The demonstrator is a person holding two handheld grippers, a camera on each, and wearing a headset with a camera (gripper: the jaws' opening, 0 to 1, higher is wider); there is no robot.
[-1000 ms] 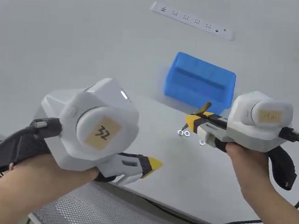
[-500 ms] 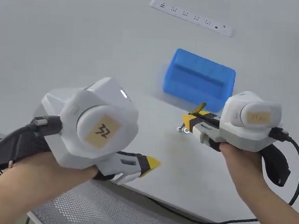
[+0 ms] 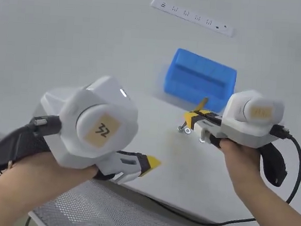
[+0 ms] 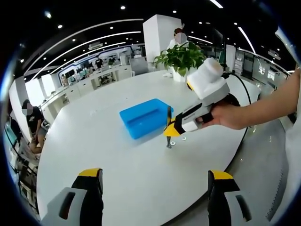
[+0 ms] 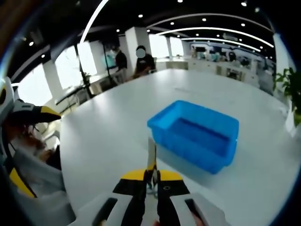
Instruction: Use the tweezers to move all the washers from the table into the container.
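Bearing a zigzag-marked label (image 3: pixel 102 131), left tongs (image 4: pixel 155 175).

Open office, desk rows (image 4: pixel 89 82), ceiling spotlights (image 4: pixel 123 7)

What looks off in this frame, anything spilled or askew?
Nothing stands out. The blue container sits upright and whole on the table. The washers lie on the table near it, by the tweezers clamped in the right gripper. The left gripper is open.

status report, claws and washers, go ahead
Left claw open, empty. Right claw shut on tweezers, tips down at washers on table. Blue container just behind, nothing seen between.
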